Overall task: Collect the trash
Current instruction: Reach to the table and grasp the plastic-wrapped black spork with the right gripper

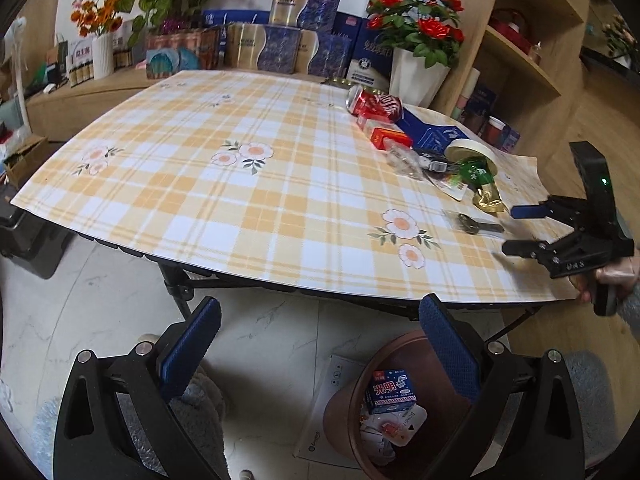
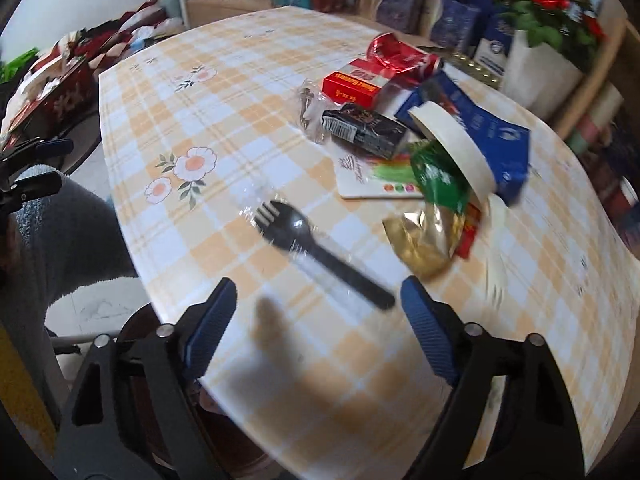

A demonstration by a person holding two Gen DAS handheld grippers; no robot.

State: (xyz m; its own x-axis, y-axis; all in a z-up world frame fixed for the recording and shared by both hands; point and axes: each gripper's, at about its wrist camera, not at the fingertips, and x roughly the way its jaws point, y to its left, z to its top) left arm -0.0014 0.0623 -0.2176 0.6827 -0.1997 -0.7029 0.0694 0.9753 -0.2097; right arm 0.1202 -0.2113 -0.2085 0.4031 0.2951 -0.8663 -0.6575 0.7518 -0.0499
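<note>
Both the left gripper [image 1: 320,344] and right gripper [image 2: 318,312] gape empty. A wrapped fork [image 2: 320,256] lies mid-frame before the right one, litter upper right: a red can [image 2: 404,58], a red box [image 2: 352,88]. The bin [image 1: 340,416], lower right, holds a blue carton [image 1: 390,394] reading "光明".

Spork: black plastic spork [image 2: 320,252] in clear wrap lay flat on the checked table [image 2: 240,128], tines toward the far-left.
Pile: crushed red can [image 2: 396,58], red box [image 2: 352,88], green-gold wrapper [image 2: 436,208] lay clustered beyond.
Bin: brown bin [image 1: 340,412] stood on the floor, holding a blue carton [image 1: 390,394].

Pale marble floor [image 1: 100,320], wooden shelving [image 1: 520,52], folding table [image 1: 240,200] under checked cloth.
</note>
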